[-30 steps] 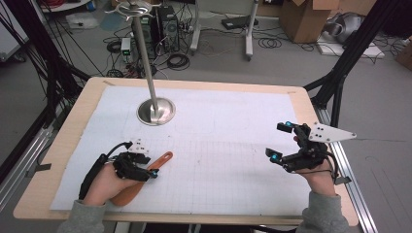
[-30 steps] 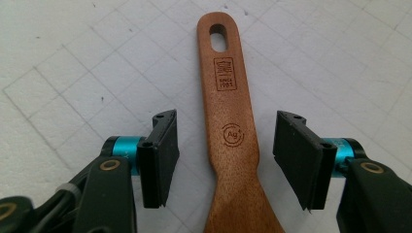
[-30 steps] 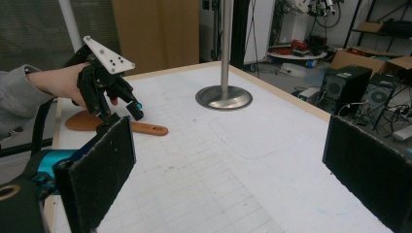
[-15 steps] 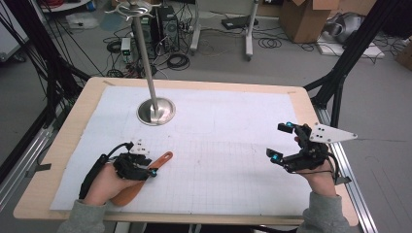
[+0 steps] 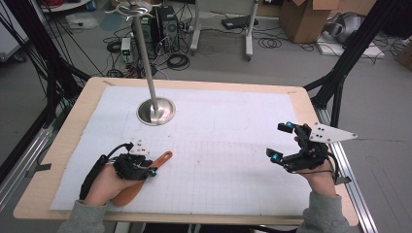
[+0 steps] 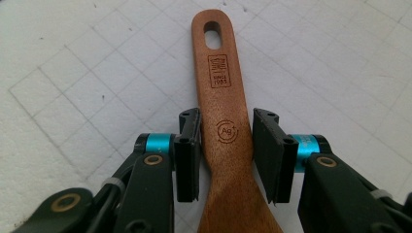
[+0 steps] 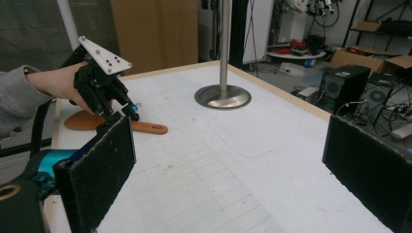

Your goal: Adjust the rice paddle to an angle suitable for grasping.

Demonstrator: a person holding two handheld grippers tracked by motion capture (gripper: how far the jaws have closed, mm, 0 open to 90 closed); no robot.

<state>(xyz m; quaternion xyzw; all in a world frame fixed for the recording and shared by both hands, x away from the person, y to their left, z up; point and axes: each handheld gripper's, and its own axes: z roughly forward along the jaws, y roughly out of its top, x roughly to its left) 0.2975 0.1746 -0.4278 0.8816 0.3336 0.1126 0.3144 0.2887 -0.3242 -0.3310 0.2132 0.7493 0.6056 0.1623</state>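
My left gripper (image 6: 226,150) has just been closing; its narrowed pads straddle the smooth wooden spatula (image 6: 224,131), small gaps remaining. My right gripper (image 5: 283,141) gapes wide, empty.

You have a brown wooden spatula (image 5: 145,175) lying flat near the counter's (image 5: 214,85) front-left corner, its handle with the hanging hole angled toward the counter's middle, blade nearest you.
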